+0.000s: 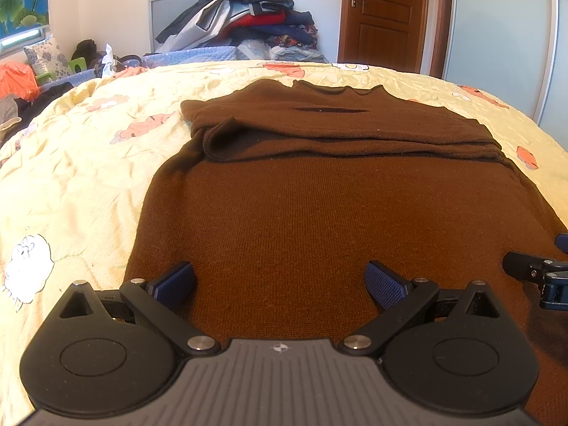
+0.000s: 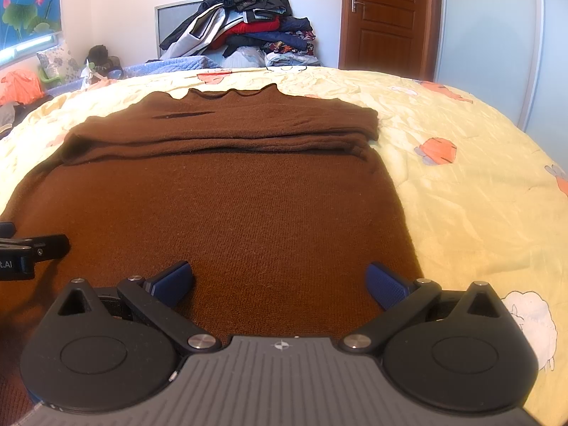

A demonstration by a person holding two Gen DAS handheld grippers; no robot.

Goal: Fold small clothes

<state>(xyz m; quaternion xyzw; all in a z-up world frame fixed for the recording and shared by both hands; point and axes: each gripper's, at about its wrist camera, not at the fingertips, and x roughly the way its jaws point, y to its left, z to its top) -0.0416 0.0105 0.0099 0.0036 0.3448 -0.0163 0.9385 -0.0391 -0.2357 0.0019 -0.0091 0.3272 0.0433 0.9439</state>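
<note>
Bed [image 1: 81,163], pale yellow quilted cover with orange and white cartoon prints, fills both views. Behind its far edge: a heap of jackets and clothes [image 1: 245,17] against the wall, and a wooden door [image 1: 383,14] to the right.

Brown knit sweater [image 1: 319,220] lies flat on the cover, collar toward the far edge, hem end toward the grippers. Both sleeves are folded across the chest, forming a layered band [image 2: 220,142] below the collar. Collar edge wavy. A dark narrow slit shows on the upper chest [image 2: 181,115]. Fine ribbed knit, even brown, lower body smooth.

Left gripper [image 1: 280,280]: jaws spread wide, nothing between the blue pads [image 1: 175,282]; it sits low over the sweater's near-left part, fabric directly beneath and ahead. Whether the pads touch the knit cannot be told.

Right gripper [image 2: 280,280]: jaws likewise spread, empty, low over the near-right part of the sweater, with its right finger near the garment's side edge. Each gripper's tip shows at the border of the other's view; they sit side by side, apart.

Writing: white letters ending ".AI" on the left gripper's body [image 2: 7,264], partly cut off.
</note>
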